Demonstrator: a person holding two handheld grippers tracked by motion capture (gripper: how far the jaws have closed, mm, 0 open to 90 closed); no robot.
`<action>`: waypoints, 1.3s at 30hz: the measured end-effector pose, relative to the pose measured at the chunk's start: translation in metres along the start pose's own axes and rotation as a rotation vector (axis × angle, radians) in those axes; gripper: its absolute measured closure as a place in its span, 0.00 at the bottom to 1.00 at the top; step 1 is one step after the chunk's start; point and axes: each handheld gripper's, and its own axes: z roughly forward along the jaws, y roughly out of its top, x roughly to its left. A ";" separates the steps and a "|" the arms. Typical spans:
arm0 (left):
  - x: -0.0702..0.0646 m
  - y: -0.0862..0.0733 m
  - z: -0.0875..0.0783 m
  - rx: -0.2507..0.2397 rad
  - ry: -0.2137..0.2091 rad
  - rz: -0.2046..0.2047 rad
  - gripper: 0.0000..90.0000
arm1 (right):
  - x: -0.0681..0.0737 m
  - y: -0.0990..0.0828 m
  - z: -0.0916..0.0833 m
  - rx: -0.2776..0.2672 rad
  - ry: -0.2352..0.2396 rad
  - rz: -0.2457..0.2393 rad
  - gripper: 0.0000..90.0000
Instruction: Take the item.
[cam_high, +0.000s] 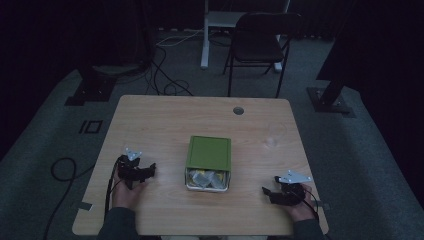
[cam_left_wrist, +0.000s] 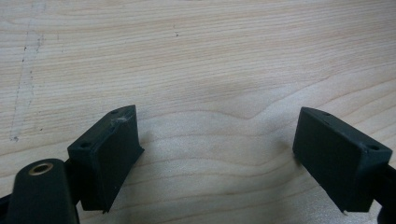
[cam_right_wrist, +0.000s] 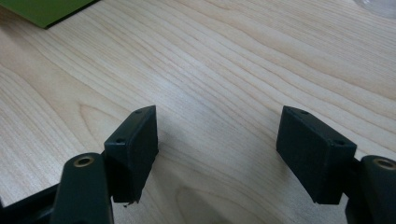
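Observation:
A green tin box (cam_high: 208, 153) sits in the middle of the wooden table (cam_high: 160, 120), its lid slid back so several yellow and clear wrapped pieces (cam_high: 207, 179) show at its near end. My left gripper (cam_high: 150, 170) rests on the table left of the box, held by a hand. Its jaws stand wide apart over bare wood in the left gripper view (cam_left_wrist: 212, 144). My right gripper (cam_high: 267, 192) rests near the front right edge, also open with nothing between its pads (cam_right_wrist: 217, 142). A corner of the green box (cam_right_wrist: 46, 11) shows at the top left of the right gripper view.
A clear plastic cup (cam_high: 275, 135) stands on the table's right side, and a round grommet hole (cam_high: 238, 110) lies near the far edge. Beyond the table stand a black chair (cam_high: 260, 45) and cables (cam_high: 165, 75) on the floor.

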 end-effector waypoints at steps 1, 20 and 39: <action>0.000 0.000 0.000 0.000 0.000 0.000 0.17 | 0.000 0.000 0.000 0.000 0.000 0.001 0.32; 0.000 0.000 0.000 0.001 0.000 0.001 0.17 | 0.003 0.002 -0.002 0.012 0.005 0.015 0.38; 0.000 0.000 -0.001 0.002 0.001 0.000 0.17 | 0.025 0.014 -0.011 -0.027 0.064 -0.050 0.50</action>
